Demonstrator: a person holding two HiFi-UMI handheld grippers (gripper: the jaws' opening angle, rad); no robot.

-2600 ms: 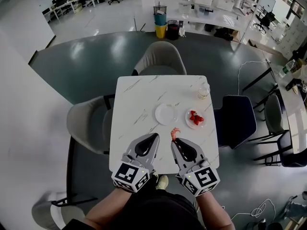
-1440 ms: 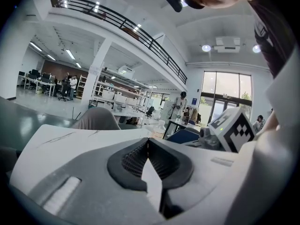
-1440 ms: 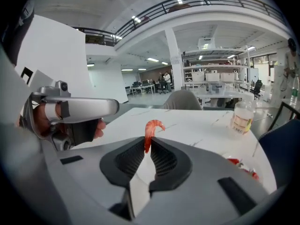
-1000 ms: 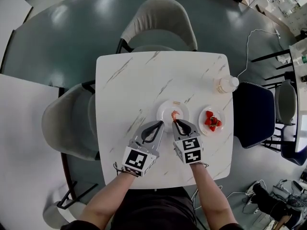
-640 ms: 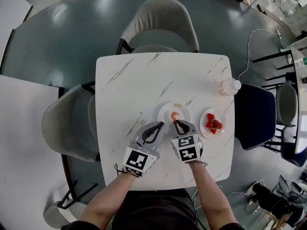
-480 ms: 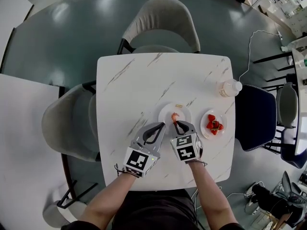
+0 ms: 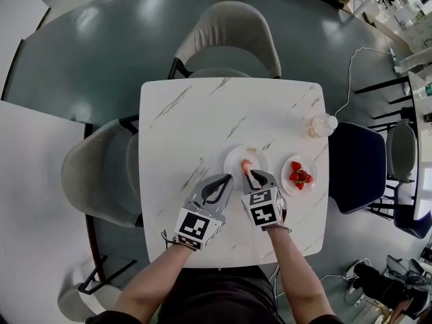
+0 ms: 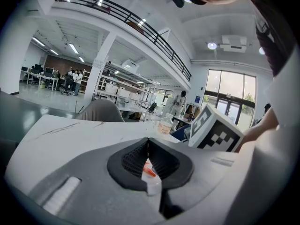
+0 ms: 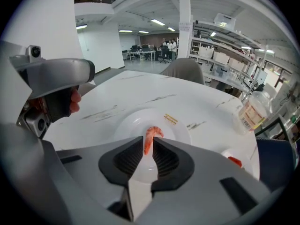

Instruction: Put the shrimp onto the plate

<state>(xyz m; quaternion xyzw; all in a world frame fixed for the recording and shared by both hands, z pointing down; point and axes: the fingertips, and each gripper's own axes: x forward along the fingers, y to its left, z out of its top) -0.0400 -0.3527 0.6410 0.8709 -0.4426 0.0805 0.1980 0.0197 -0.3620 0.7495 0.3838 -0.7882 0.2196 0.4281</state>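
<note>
The orange shrimp (image 7: 247,164) hangs between the tips of my right gripper (image 7: 248,173), which is shut on it. In the right gripper view the shrimp (image 9: 150,137) curls forward over the near half of the small white plate (image 9: 133,121), just above its surface. That plate (image 7: 236,155) sits on the marble table, right of centre. My left gripper (image 7: 227,178) is shut and empty, hovering just left of the plate's near edge. In the left gripper view the closed tips (image 8: 148,140) meet, and a bit of the shrimp (image 8: 148,171) shows below them.
A second small plate with strawberries (image 7: 299,175) lies right of the white plate. A plastic bottle (image 7: 318,124) stands at the table's right edge. Grey chairs (image 7: 229,36) (image 7: 101,181) stand at the far and left sides, a dark chair (image 7: 354,167) at the right.
My right gripper has carried the shrimp from the table's near edge forward to the white plate. Over the last second both grippers have barely moved.
</note>
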